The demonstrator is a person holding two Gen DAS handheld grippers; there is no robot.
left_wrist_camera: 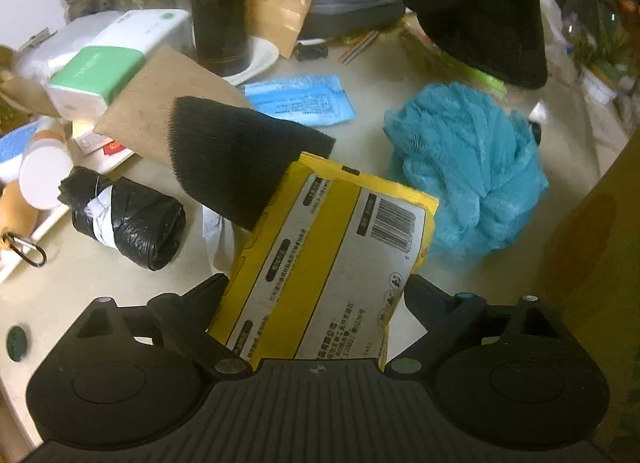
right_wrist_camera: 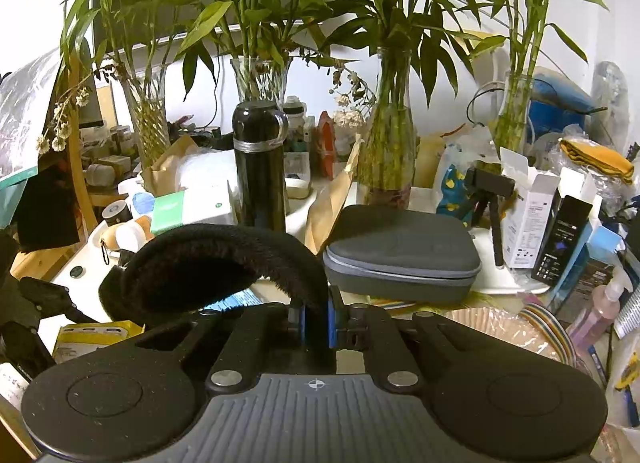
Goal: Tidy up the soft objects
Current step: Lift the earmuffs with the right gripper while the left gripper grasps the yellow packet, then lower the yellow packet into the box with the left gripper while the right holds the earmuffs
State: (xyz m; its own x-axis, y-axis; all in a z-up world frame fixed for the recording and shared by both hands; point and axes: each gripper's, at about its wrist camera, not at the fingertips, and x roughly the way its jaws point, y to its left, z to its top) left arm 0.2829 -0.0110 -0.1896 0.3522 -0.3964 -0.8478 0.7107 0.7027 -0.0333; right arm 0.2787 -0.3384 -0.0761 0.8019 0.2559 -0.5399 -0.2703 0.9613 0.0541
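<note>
Left gripper [left_wrist_camera: 316,283]: fingers wide apart with the yellow tissue pack [left_wrist_camera: 332,247] between them, barcode side up. Both long edges of the pack meet the fingers, so it reads as gripped. The pack runs from 6 o'clock toward centre frame and is tilted slightly clockwise. A black fuzzy wedge [left_wrist_camera: 240,159] on a brown backing overlaps the pack's far-left corner, at 10 o'clock from the pack. The blue mesh bath pouf [left_wrist_camera: 472,175] sits on the table [left_wrist_camera: 120,283] at 2 o'clock from the pack, just beside its far-right corner. A roll of black bin bags [left_wrist_camera: 132,223] lies at 9 o'clock, apart from the pack. A blue sachet [left_wrist_camera: 300,99] lies flat at 12 o'clock, beyond the wedge. A green-and-white tissue pack [left_wrist_camera: 96,79] is at 10 o'clock, farther out. A second black fuzzy mass [left_wrist_camera: 480,15] is at 1 o'clock, near the top edge. Right gripper [right_wrist_camera: 318,319]: fingers together, clamped on one end of a black fuzzy band [right_wrist_camera: 224,259]. The band arches up and over to 9 o'clock, and its free end hangs clear. Beyond it, a black flask [right_wrist_camera: 260,167] stands upright at 12 o'clock, and a grey zip case [right_wrist_camera: 400,251] lies closed at 2 o'clock. Glass vases of bamboo [right_wrist_camera: 390,143] stand along the back. The yellow pack also shows at 8 o'clock in the right wrist view.
</note>
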